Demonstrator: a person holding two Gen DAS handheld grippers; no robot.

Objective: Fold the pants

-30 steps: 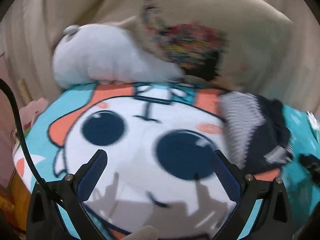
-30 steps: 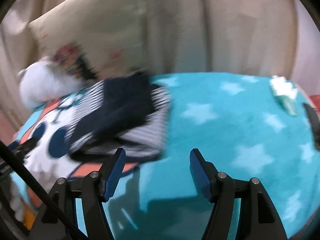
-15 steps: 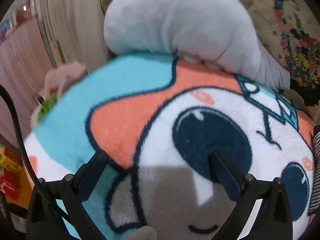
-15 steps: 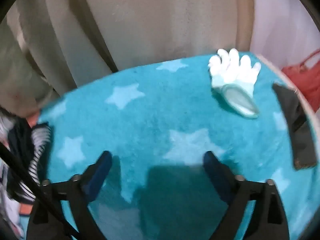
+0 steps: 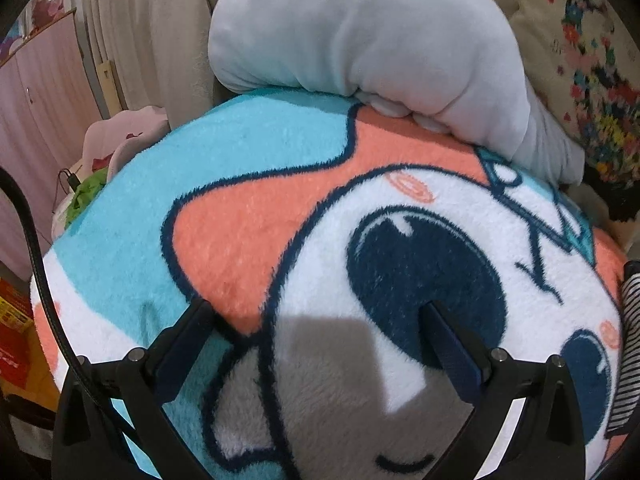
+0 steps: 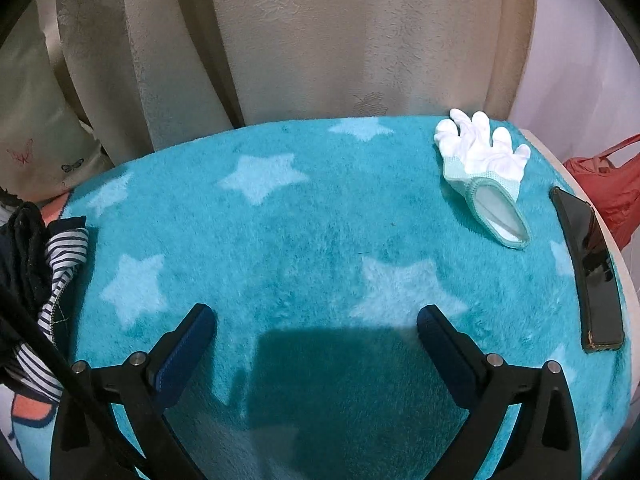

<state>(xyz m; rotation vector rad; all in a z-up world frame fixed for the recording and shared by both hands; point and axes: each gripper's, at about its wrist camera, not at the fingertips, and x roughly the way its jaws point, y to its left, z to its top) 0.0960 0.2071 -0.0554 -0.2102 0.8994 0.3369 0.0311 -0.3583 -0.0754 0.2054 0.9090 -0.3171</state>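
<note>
The folded pants [image 6: 44,280], navy with a navy-and-white striped part, lie at the far left of the right wrist view on the fleece blanket [image 6: 320,240]; a striped sliver of them shows at the right edge of the left wrist view [image 5: 630,344]. My left gripper [image 5: 316,340] is open and empty, low over the cartoon face on the blanket [image 5: 280,240]. My right gripper [image 6: 316,340] is open and empty over the teal star-patterned part, right of the pants.
A grey plush toy [image 5: 368,40] and a printed cushion [image 5: 592,80] lie behind the blanket. A white and teal glove [image 6: 484,172] and a dark phone [image 6: 588,272] lie at the right edge. Beige curtains [image 6: 320,40] hang behind. A red bag [image 6: 608,184] sits beyond the edge.
Both grippers have swung away from the pants: the left one turned left toward the plush toy, the right one turned right toward the glove. Both have stayed open.
</note>
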